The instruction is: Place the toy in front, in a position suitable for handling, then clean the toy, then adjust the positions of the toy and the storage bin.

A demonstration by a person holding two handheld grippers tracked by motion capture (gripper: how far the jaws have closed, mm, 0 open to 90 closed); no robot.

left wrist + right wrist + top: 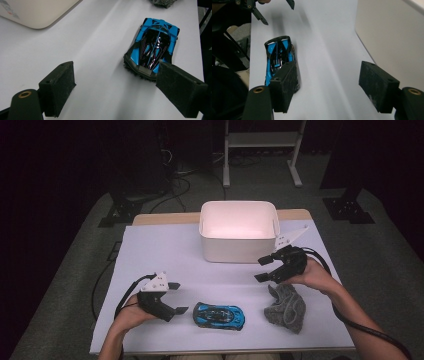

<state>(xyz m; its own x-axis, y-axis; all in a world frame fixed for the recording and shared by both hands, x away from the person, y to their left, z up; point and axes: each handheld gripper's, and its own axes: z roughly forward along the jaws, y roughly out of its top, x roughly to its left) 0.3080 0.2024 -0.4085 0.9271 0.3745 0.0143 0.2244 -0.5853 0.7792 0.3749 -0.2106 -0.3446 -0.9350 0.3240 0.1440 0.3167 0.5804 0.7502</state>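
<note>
Nothing binned yet: blue-and-black toy sports car (219, 316) and grey knitted cloth (286, 308) lie on the tabletop at 6 o'clock of the empty white plastic bin (239, 231), left gripper (175, 298) and right gripper (264, 269) jaws both spread, holding nothing.

No text, label, brand, number or sign can be read anywhere on the table.

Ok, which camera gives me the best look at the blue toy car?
The left gripper view: the blue toy car shows whole and close. The high view shows it whole but small; in the right gripper view a jaw covers one end.
</note>
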